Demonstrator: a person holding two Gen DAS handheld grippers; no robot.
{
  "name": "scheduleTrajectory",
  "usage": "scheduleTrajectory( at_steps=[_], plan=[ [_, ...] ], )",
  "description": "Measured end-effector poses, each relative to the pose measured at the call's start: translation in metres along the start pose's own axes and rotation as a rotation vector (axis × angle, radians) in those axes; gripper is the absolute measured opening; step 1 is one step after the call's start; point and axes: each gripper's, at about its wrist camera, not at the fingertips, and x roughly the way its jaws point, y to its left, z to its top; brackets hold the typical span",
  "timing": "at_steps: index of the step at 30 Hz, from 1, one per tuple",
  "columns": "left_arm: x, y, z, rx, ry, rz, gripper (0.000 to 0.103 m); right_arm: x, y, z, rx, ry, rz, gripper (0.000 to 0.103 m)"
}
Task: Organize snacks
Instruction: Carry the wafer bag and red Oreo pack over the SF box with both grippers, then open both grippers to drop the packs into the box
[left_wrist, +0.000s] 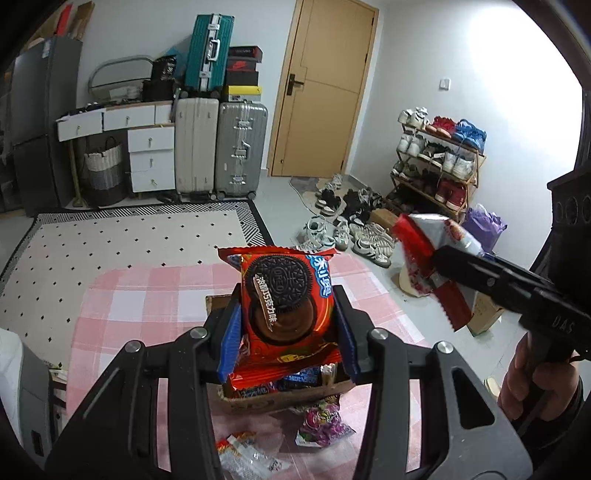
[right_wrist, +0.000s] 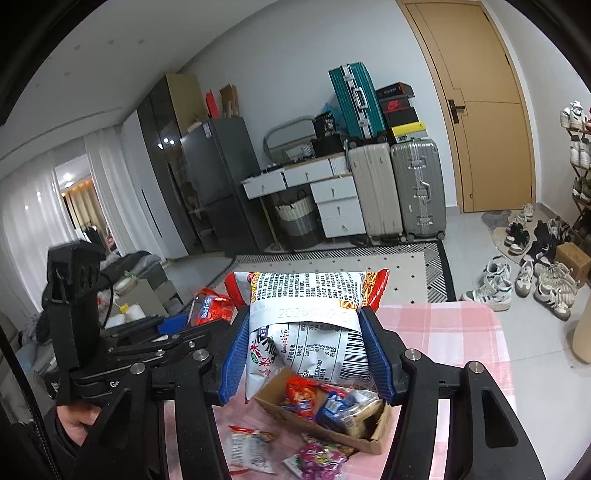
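the left gripper (left_wrist: 287, 314) had its blue-padded fingers (left_wrist: 229, 341) clamped on a red oreo packet (left_wrist: 286, 295), held upright at the centre of the left wrist view, above a cardboard box (left_wrist: 284, 400) that sat on the pink checked worktop (left_wrist: 147, 302). the box already held several red and blue snack packs. in front of it, at the bottom of the frame, lay a purple candy bag (left_wrist: 323, 424) and a clear packet with red print (left_wrist: 243, 450).

the right gripper (right_wrist: 308, 350) had its fingers (right_wrist: 376, 354) closed on a white and red noodle snack bag (right_wrist: 310, 314), its printed back facing the camera, at the centre of the right wrist view above the same box (right_wrist: 373, 439). in the left wrist view that bag (left_wrist: 428, 258) appeared at the right edge, raised beside the worktop and well apart from the oreo packet. in the right wrist view the left gripper (right_wrist: 177, 328) showed at centre left with the red packet (right_wrist: 210, 302) in its fingers.
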Motion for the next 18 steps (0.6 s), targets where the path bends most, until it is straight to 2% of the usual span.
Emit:
scheduleTrajectory(
  at_steps=[13, 18],
  plan=[
    [0.131, 0.046, -0.02, -0.066, 0.104, -0.069, 0.041, 0.097, -0.042, -0.022, 0.034, 0.112, -0.053, 0.058],
    [0.168, 0.051, -0.031, -0.026, 0.142, -0.073, 0.041, 0.132, -0.048, -0.036, 0.019, 0.146, -0.058, 0.058]
  ],
)
